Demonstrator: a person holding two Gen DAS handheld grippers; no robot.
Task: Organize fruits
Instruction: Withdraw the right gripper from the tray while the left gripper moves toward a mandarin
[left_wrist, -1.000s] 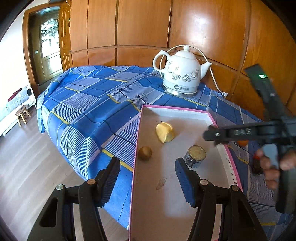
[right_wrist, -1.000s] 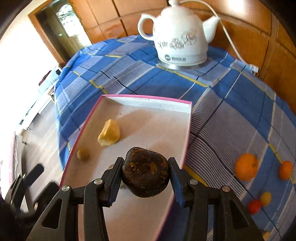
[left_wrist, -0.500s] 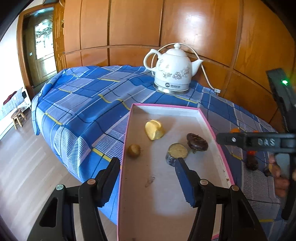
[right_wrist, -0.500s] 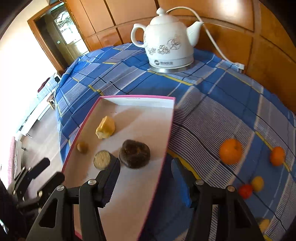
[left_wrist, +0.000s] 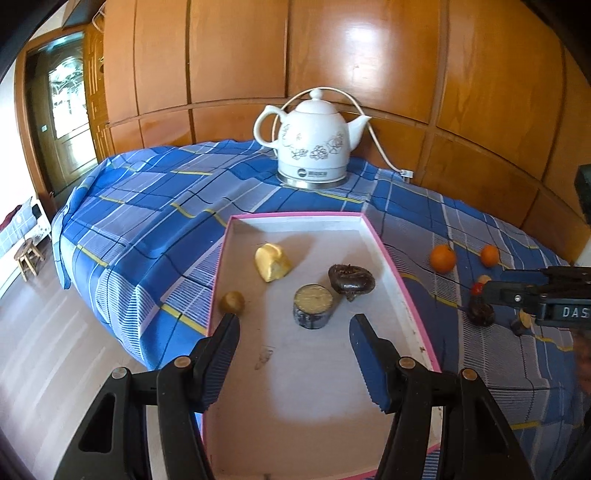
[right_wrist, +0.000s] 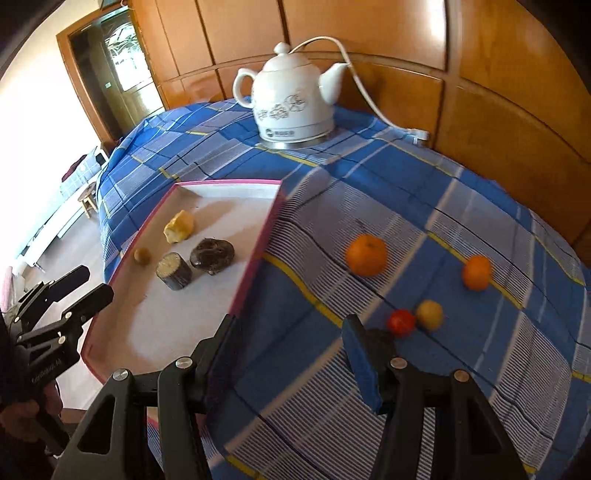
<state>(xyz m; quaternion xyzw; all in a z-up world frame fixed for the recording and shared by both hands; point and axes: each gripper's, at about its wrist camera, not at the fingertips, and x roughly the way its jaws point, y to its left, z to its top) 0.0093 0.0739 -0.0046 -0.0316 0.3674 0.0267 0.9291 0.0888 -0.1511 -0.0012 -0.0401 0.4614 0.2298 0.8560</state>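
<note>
A pink-rimmed white tray lies on the blue checked tablecloth. In it are a yellow chunk, a small brown fruit, a dark cylinder with a pale top and a dark wrinkled fruit. Two oranges, a red fruit and a yellow fruit lie on the cloth to the right. My left gripper is open over the tray's near part. My right gripper is open and empty above the cloth beside the tray.
A white ceramic kettle with a cord stands at the back by the wooden wall panels. A dark fruit lies partly hidden behind my right finger. The table's left edge drops to the floor, where a small stool stands.
My right gripper opened and left the dark wrinkled fruit in the tray, then drew back and moved right over the cloth. My left gripper stayed open over the tray.
</note>
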